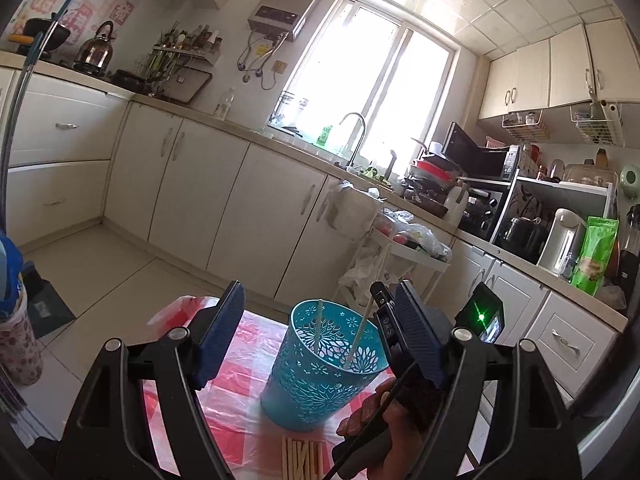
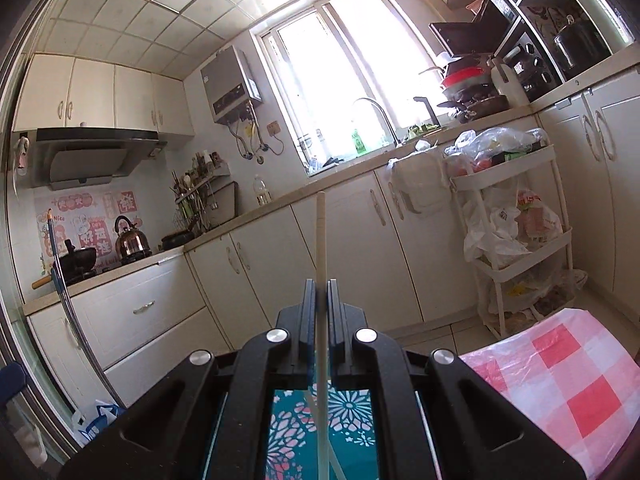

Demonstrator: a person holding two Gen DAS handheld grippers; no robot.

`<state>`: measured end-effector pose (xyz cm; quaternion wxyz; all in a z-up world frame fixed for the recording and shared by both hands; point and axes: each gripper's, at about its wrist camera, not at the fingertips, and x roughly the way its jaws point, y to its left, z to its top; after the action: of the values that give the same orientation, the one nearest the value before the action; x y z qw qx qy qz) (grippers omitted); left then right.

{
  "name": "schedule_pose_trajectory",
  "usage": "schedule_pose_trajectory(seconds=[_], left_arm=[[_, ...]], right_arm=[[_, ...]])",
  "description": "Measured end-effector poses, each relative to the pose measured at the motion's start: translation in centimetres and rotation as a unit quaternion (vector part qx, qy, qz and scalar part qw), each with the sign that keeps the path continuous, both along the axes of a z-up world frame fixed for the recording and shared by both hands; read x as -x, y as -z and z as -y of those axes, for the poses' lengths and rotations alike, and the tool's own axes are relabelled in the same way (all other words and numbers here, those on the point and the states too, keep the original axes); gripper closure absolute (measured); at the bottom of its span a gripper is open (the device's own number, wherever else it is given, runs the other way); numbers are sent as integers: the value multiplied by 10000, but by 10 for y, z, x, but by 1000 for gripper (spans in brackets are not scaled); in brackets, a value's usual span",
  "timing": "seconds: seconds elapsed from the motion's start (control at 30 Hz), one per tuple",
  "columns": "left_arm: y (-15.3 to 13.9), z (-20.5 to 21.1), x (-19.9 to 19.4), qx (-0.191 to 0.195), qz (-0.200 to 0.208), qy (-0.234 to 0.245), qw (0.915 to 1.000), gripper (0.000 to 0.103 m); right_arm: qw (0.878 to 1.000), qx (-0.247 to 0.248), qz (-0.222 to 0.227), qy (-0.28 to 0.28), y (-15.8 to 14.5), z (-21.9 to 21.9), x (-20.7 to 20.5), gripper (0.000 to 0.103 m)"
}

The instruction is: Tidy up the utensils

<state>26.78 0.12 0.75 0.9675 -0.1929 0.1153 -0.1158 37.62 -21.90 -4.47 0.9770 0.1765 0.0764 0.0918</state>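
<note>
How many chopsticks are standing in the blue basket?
2. One chopstick stands near the middle of the teal basket; another chopstick leans toward its right rim. More chopsticks lie on the tablecloth, and the basket wall may hide others.

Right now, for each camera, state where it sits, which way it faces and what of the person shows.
Left wrist: on the left gripper, open, facing the teal basket on the checked tablecloth, sink window beyond; the right gripper and a hand show at right.
Right wrist: on the right gripper, shut on an upright chopstick above the basket, facing cabinets and stove.
Shared: basket, tablecloth, window, water heater.
</note>
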Motion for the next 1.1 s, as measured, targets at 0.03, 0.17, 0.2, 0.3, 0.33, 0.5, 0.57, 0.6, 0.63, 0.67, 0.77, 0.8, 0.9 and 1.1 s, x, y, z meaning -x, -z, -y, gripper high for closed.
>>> schedule_pose_trajectory(seconds=[0.03,0.17,0.2,0.3,0.33,0.5,0.57,0.6,0.63,0.67,0.77,0.8,0.9,1.1], left_arm=[[0,0,0,-11,-24,-3,10000,30],[1,0,0,-45,-100,6,9999,30],[0,0,1,-49,-108,15,9999,30],[-1,3,3,-59,-115,25,9999,30],[-1,3,4,-58,-122,32,9999,30],[-2,3,9,-51,-142,34,9999,30],[-2,2,9,-60,-154,27,9999,30],[-2,2,11,-64,-163,24,9998,30],[-3,2,12,-63,-174,21,9998,30],[-3,2,14,-61,-183,15,9998,30],[-4,2,20,-90,-202,2,9998,29],[-4,1,22,-107,-213,-1,9997,29],[-3,-1,28,-157,-273,-39,9995,28],[0,-4,35,-162,-452,-88,9988,28]], right_arm=[[10000,19,-51,2,3,0,0,97],[9998,135,-171,-8,10,-1,4,97],[9997,166,-184,-8,10,-1,6,97],[9994,224,-256,-34,11,-1,9,96],[9993,231,-283,-39,12,0,10,92],[9989,289,-357,-67,12,1,22,83],[9989,286,-380,-48,10,4,29,81],[9988,266,-397,-45,9,6,34,81],[9988,256,-417,-37,8,8,40,80],[9987,263,-442,-32,7,9,46,79],[9982,290,-518,-66,5,12,66,74],[9976,353,-586,-65,5,12,74,73],[9952,519,-827,-97,10,12,98,69],[9858,702,-1525,-69,34,22,132,66]])
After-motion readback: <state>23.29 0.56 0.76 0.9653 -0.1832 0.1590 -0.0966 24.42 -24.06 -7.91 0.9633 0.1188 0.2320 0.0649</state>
